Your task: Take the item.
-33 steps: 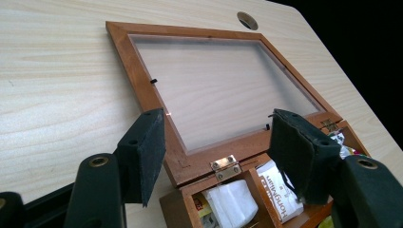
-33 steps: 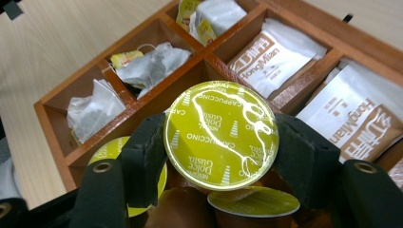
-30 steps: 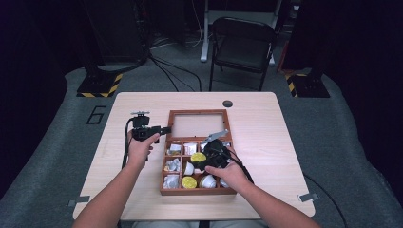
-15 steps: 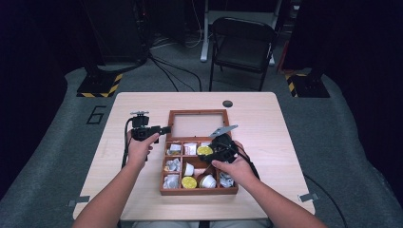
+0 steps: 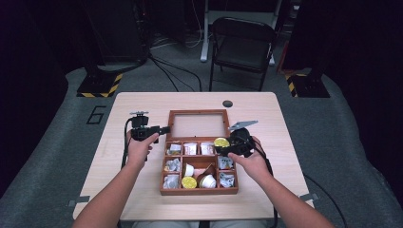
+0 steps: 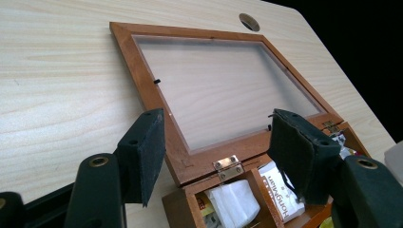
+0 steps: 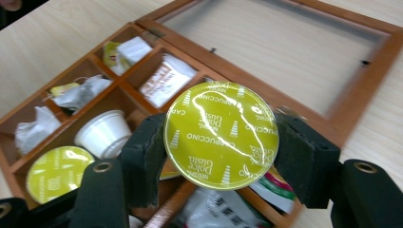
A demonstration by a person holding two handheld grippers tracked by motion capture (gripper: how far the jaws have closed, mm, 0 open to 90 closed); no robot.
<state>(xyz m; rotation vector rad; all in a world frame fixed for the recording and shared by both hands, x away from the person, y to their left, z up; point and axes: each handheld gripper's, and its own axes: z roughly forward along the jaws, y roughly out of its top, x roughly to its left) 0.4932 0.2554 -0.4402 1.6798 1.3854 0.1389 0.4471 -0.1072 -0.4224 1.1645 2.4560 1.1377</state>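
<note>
Pale wood table (image 5: 142, 190) with rounded corners and 1 dark round hole (image 5: 227, 103) near its far edge, on grey carpeted floor (image 5: 57, 142). Beyond it, 1 black folding chair (image 5: 242, 45), cables on the floor, 2 yellow-and-black striped base plates (image 5: 99, 85) left and right, darkness behind.

At table centre, a brown wooden box (image 5: 198, 191) split into compartments, its glass-paned lid (image 6: 218, 90) thrown back flat on the table past the hinges. Inside: white sachets (image 5: 190, 148) in the far row, crumpled wrappers at the sides, 1 white capsule (image 7: 104, 133) and 1 yellow-lidded capsule (image 5: 189, 182) in the near part.

Left forearm in from the bottom edge, left hand gripping the left gripper (image 6: 216, 147) just off the box's far left corner, held level and pointing across toward the lid. Jaws partly apart, nothing between the pads, seen in the left gripper view straddling the hinge corner from above without touching it.

Right forearm in from the bottom right, right gripper (image 7: 221, 142) above the box's far right compartment, grey plate on top pointing away. Clamped by both pads at its rim: 1 yellow-green Dolce Gusto capsule (image 7: 221, 135), foil lid facing the camera, lifted clear of the compartments. Same capsule in the high view (image 5: 221, 142), over the far right corner of the box.
</note>
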